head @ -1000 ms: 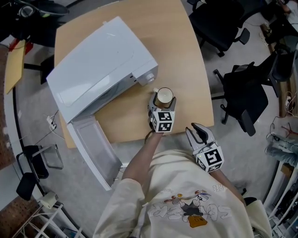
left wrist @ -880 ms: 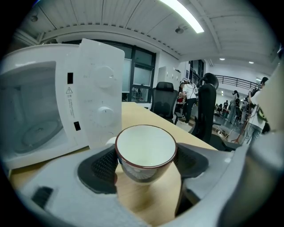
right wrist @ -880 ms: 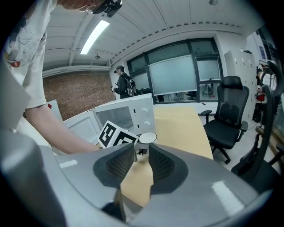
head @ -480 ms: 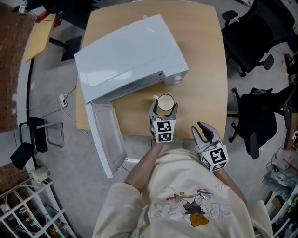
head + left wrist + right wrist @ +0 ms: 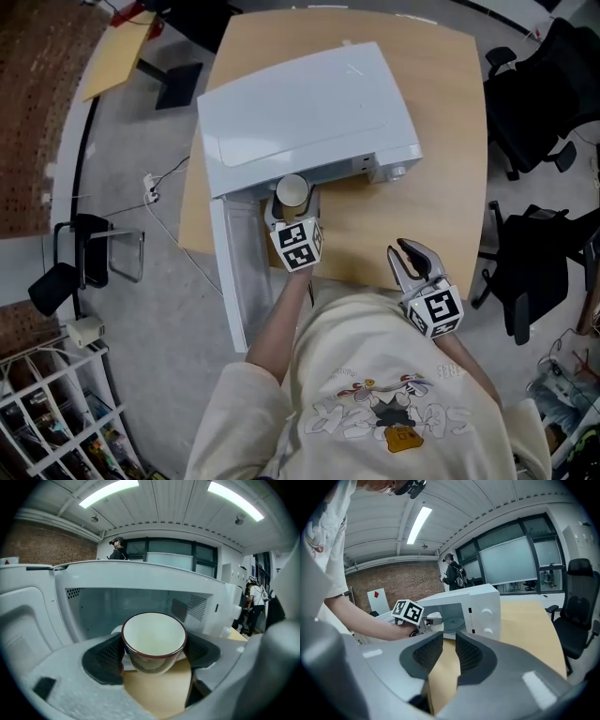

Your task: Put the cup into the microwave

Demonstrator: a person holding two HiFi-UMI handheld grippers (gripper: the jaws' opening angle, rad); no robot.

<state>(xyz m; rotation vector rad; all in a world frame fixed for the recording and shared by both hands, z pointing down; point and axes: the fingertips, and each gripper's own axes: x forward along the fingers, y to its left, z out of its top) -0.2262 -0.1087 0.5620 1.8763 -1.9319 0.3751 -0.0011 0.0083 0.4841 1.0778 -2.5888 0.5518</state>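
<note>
While we look down in the head view, our left tongs [image 5: 293, 212] grip the cup [image 5: 292, 189] at the open mouth of the microwave [image 5: 305, 108], toward the surface's [image 5: 441, 122] left edge. The right tongs [image 5: 410, 258] hover by its near edge.

From the left gripper view, both pads clamp the cup's wall under the rim. It looks glazed, stiff, slick and breakable, and light since it is empty, so that two-sided hold suits it.

From the right gripper view, the jaws have just been closing; a narrow gap remains, with nothing between.

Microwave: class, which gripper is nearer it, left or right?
Left. The left gripper, holding the cup, is at the open front of the microwave; the right gripper hangs back over the table edge, its empty jaws just closing further.
</note>
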